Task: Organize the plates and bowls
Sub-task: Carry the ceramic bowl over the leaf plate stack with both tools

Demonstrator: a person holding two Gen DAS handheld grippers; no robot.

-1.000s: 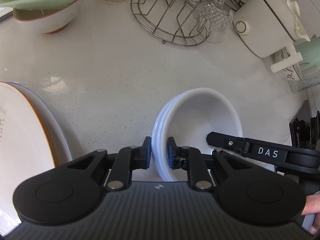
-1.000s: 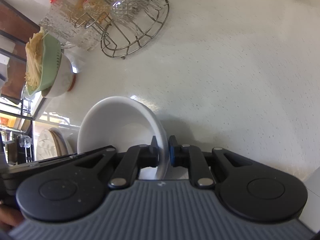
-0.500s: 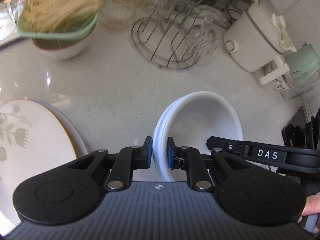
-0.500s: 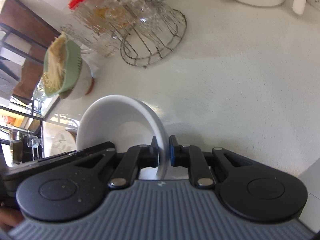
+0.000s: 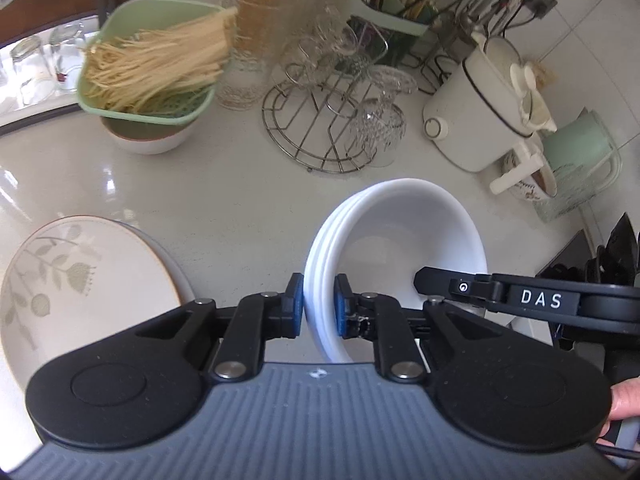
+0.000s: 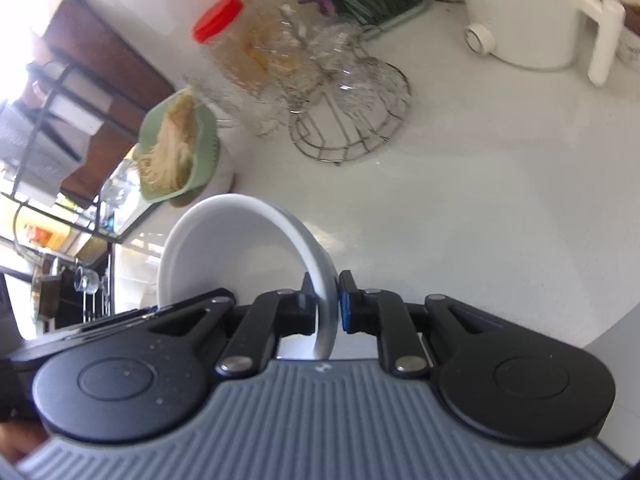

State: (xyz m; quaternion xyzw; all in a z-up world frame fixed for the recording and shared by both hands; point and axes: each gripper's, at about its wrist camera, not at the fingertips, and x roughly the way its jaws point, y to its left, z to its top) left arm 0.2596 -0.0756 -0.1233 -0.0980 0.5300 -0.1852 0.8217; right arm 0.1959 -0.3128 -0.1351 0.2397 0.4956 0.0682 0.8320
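Observation:
A stack of white bowls (image 5: 400,240) hangs above the white counter, held from both sides. My left gripper (image 5: 319,306) is shut on the stack's left rim. My right gripper (image 6: 326,306) is shut on the opposite rim of the white bowls (image 6: 224,248); its black body shows in the left wrist view (image 5: 540,300). A floral plate (image 5: 80,280) lies on another plate at the left, below my left gripper.
At the back stand a green basket of noodles (image 5: 156,64) on a bowl, a red-lidded jar (image 5: 252,32), a wire rack with glasses (image 5: 328,120), a white electric pot (image 5: 480,120) and a green mug (image 5: 576,148). A utensil holder (image 5: 400,0) stands behind.
Both grippers have lifted the bowl stack higher off the counter. The view has pulled back, so the jar, utensil holder and whole floral plate now show.

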